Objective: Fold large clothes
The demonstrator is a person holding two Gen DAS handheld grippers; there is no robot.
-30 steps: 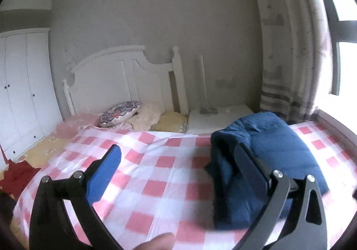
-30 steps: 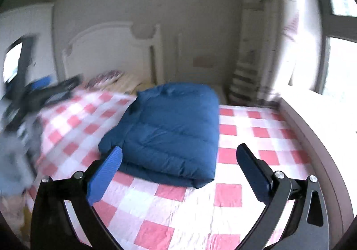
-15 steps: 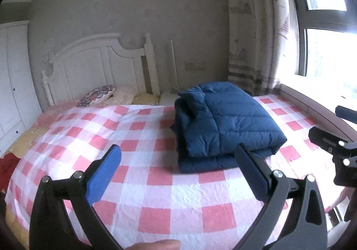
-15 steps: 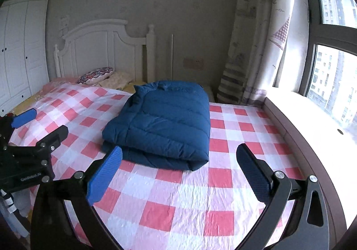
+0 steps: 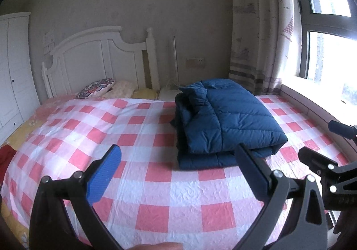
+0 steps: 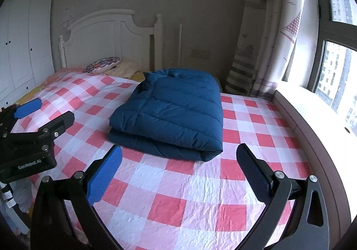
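A dark blue quilted jacket (image 5: 223, 120) lies folded into a thick rectangle on the red-and-white checked bed cover (image 5: 138, 185), toward the window side. In the right wrist view the same folded jacket (image 6: 174, 113) sits mid-bed on the checked bed cover (image 6: 196, 200). My left gripper (image 5: 178, 174) hovers open over the near part of the bed, short of the jacket, holding nothing. My right gripper (image 6: 179, 174) is open too, just before the jacket's near fold. Each gripper appears at the edge of the other's view: the right gripper (image 5: 321, 145), the left gripper (image 6: 46, 111).
A white headboard (image 5: 98, 57) and pillows (image 5: 98, 88) stand at the bed's far end. White wardrobe doors (image 6: 20, 44) line the left wall. Curtain (image 5: 256, 26), window (image 5: 328, 33) and a long sill (image 6: 312, 113) run along the right side.
Both grippers have pulled back from the jacket toward the foot of the bed, and the views have steadied. The left view has swung right, bringing the whole folded jacket and the window into sight.
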